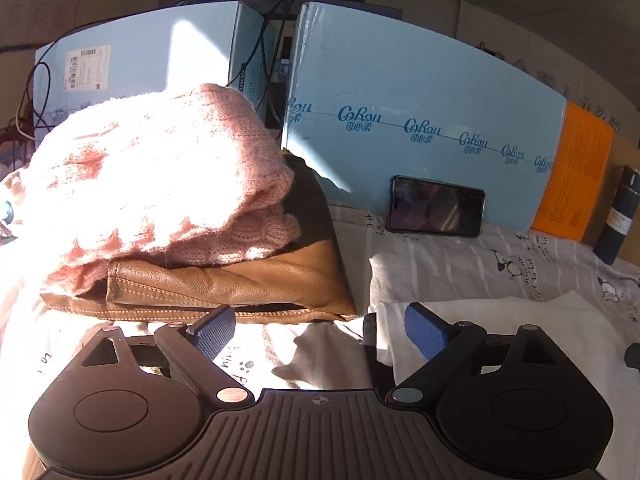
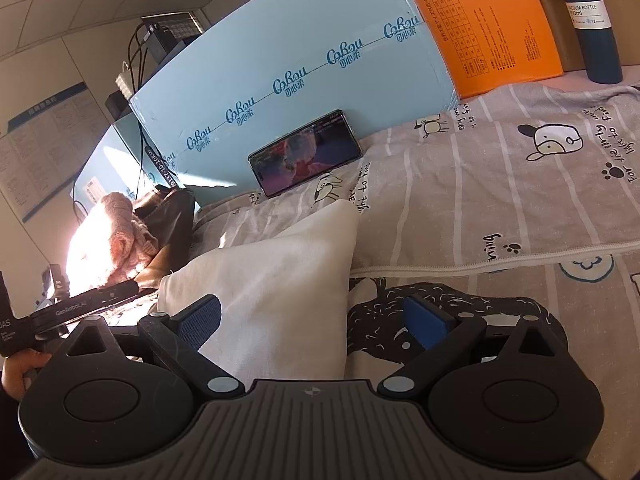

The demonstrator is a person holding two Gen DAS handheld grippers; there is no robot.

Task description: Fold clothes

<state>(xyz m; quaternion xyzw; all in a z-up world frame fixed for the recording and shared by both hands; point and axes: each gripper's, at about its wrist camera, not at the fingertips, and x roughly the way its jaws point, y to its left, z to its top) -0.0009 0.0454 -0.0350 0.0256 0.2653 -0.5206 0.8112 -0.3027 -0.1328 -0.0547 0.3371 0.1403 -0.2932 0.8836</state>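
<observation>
A folded white garment [image 2: 280, 280] lies on the patterned sheet [image 2: 500, 184]; it also shows in the left wrist view [image 1: 512, 328]. My right gripper [image 2: 316, 326] is open, its jaws spread over the garment's near right edge, holding nothing. My left gripper [image 1: 320, 332] is open and empty, just left of the white garment. A folded pink knit sweater [image 1: 152, 184] rests on a folded brown leather jacket [image 1: 240, 284] ahead of the left gripper; the same pile shows in the right wrist view [image 2: 132, 240], with the left gripper's body [image 2: 80, 304] in front of it.
Light blue cardboard boxes [image 1: 420, 120] stand along the back. A phone [image 1: 436, 206] leans against one box. An orange box [image 1: 576, 172] and a dark vacuum bottle [image 2: 592, 20] stand at the right. Cables [image 1: 260, 52] hang behind the boxes. Strong sunlight falls on the left.
</observation>
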